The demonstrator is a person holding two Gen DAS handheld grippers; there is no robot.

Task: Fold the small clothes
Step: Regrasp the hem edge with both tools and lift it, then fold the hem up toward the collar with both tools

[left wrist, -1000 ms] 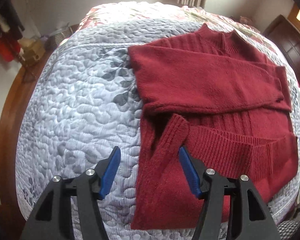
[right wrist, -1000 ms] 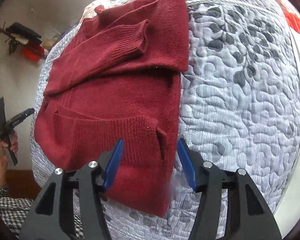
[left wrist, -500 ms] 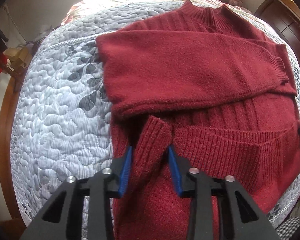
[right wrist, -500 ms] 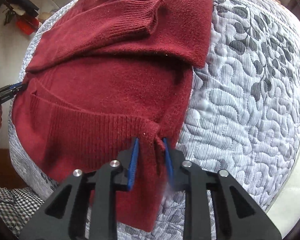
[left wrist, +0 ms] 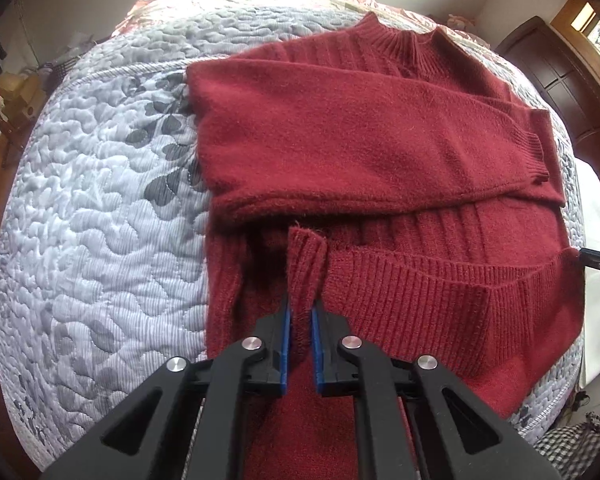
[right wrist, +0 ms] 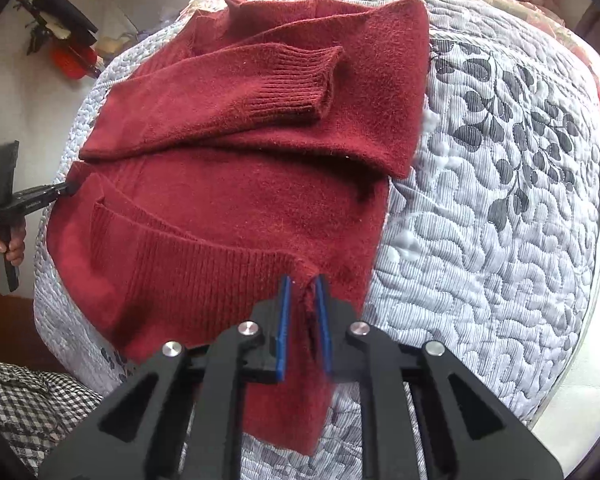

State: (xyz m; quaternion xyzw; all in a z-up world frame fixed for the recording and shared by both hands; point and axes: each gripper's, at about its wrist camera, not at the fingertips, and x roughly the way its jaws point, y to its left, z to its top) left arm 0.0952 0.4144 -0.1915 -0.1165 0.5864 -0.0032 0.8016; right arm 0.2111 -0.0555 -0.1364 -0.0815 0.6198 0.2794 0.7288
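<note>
The left gripper (left wrist: 300, 312), black with blue pads, was pinched tight on the ribbed bottom edge of a soft, dark red knitted sweater (left wrist: 372, 152), at the 6 o'clock spot of its own view. The right gripper (right wrist: 303, 300), the same kind, was clamped on the other bottom corner of that sweater (right wrist: 260, 120), also at 6 o'clock in its view. The sweater lay flat on a pale grey quilted bedspread with dark leaf shapes (left wrist: 100, 220), which covered a bed. The hem was already turned up a little, and both sleeves (right wrist: 236, 96) were folded across the chest higher up. The collar (left wrist: 400, 38) sat farthest away, near 12 o'clock in the left view. The sweater looked light, floppy and fuzzy, so it would likely bend and sag anywhere it was not held. It did not look slippery or easy to break. I think the two bottom corners were good places to hold it, because the ribbed edge was thick and gave the pads something to bite. Lifting both corners together should keep the fold straight. In the right view, at 9 o'clock, a hand (right wrist: 8, 246) held the left tool, and tiny white writing on it was too small to read. No tag or brand showed on the sweater.
</note>
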